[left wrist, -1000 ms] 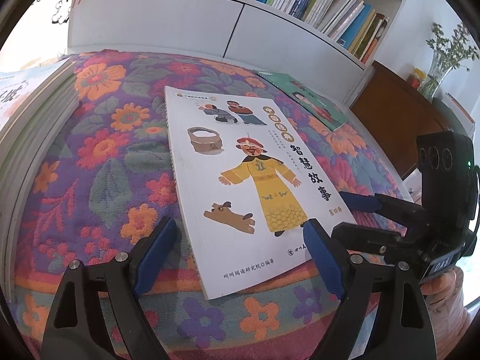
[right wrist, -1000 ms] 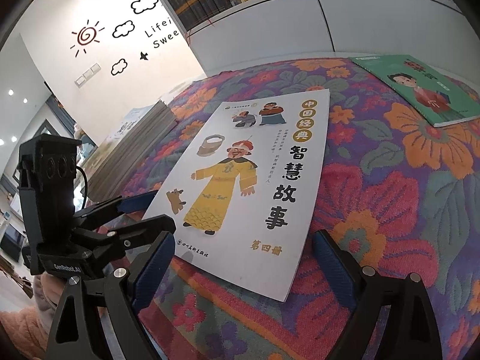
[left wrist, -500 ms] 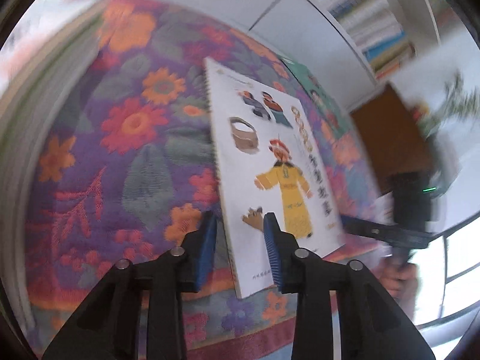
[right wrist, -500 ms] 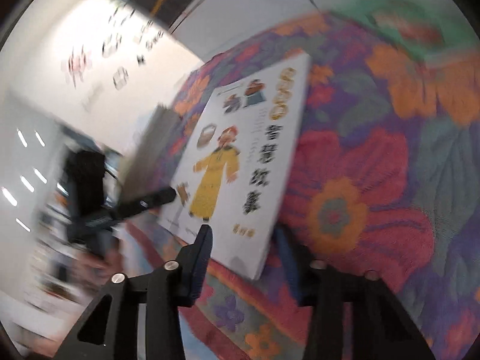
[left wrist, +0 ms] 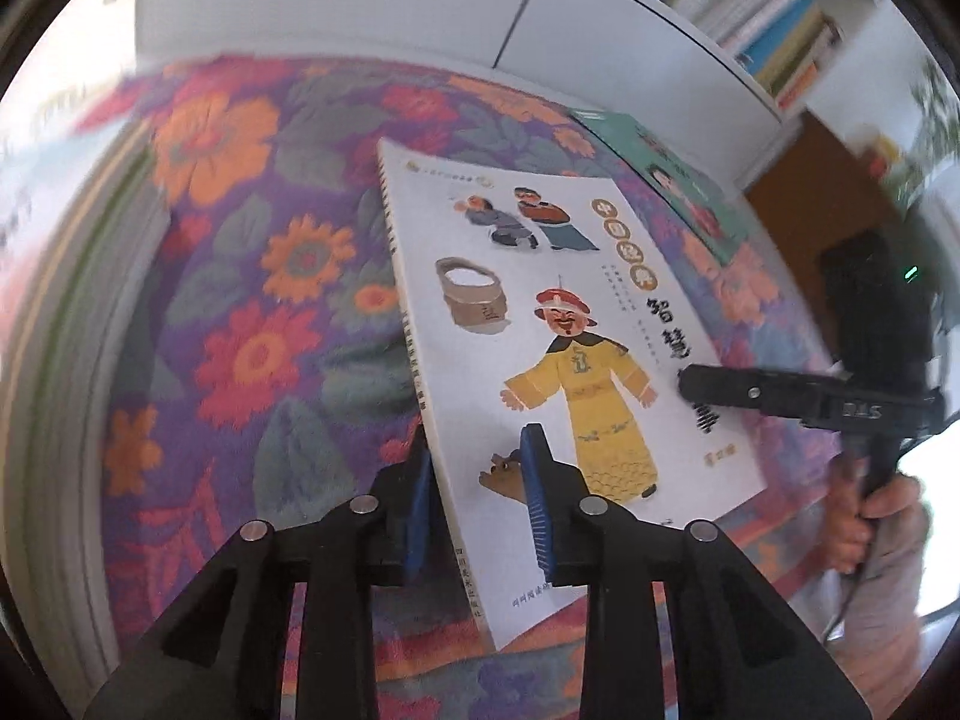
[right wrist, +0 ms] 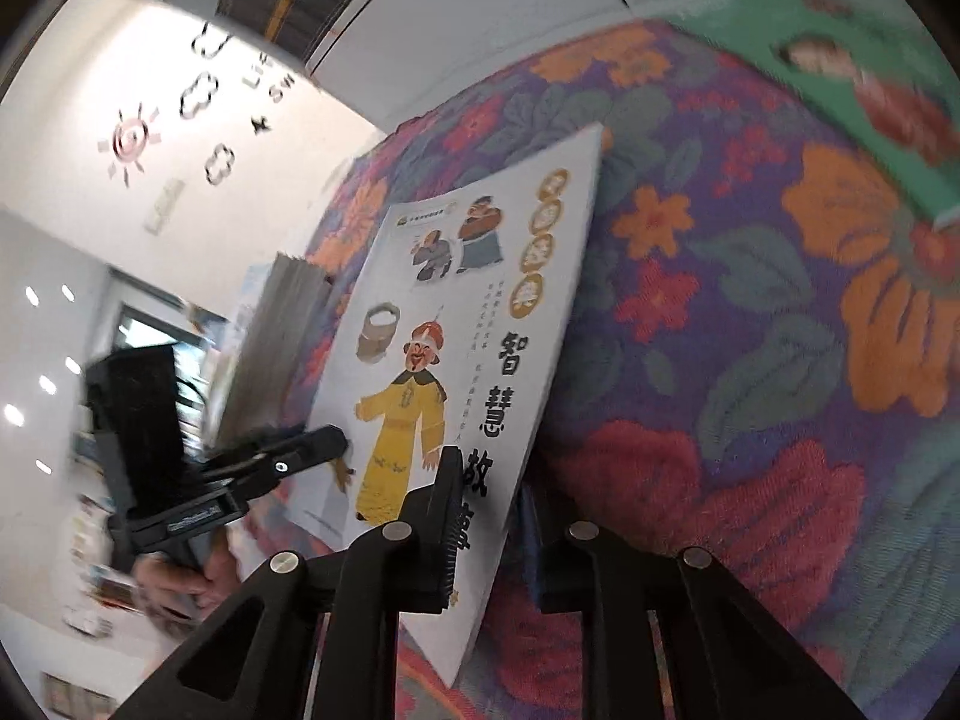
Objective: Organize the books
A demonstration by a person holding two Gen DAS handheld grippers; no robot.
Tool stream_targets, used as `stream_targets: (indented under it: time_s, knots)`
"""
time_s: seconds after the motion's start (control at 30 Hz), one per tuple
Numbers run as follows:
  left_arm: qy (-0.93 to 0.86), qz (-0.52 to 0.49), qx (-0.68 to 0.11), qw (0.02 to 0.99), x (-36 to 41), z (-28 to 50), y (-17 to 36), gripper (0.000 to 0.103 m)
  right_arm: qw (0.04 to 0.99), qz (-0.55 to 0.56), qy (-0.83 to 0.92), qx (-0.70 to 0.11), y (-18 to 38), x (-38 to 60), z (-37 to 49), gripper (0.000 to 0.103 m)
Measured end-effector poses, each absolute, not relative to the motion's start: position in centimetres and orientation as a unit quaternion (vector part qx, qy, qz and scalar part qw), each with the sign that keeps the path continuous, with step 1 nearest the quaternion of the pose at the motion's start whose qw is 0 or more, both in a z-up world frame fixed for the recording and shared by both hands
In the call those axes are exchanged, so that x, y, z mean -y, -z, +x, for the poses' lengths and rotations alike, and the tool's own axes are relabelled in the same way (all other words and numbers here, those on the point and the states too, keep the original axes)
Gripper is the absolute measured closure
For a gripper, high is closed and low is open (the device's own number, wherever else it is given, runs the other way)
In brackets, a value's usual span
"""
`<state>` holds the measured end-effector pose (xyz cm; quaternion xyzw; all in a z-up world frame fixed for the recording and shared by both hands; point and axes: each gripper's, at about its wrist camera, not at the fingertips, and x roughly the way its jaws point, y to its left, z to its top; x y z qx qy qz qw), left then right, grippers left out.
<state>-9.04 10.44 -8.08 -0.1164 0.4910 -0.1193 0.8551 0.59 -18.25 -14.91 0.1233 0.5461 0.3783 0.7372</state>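
Between both grippers, white picture book (left wrist: 558, 324)

White picture book (left wrist: 558, 324), tilted, green book (left wrist: 672, 180) flat behind

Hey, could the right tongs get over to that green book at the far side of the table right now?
Probably not yet. The right tongs are shut on the white book, as are the left tongs. The flowered cloth toward the green book looks clear.

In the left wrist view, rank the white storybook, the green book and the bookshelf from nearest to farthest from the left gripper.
1. White storybook: clamped in the left gripper, at its near left edge.
2. Green book: flat on the floral cloth, beyond it to the right.
3. Bookshelf: along the wall, top right.
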Motion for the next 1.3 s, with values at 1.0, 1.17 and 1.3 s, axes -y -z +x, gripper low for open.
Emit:
stream_targets:
  time_s: [1.0, 1.17, 1.3]
  knots:
    - [0.124, -0.057, -0.407, 0.903, -11.7, -14.0, 0.2, 0.078, 0.791, 0.009, -0.428, -0.437, 6.6, 14.9, -8.1, 0.082]
    - [0.12, -0.07, -0.393, 0.909, -12.1, -14.3, -0.6, 0.078, 0.802, -0.003, -0.433, -0.412, 3.8, 13.2, -9.2, 0.082]
    - [0.108, -0.084, -0.378, 0.916, -13.7, -14.0, 0.1, 0.078, 0.806, -0.02, -0.445, -0.39, 1.2, 9.8, -9.5, 0.082]
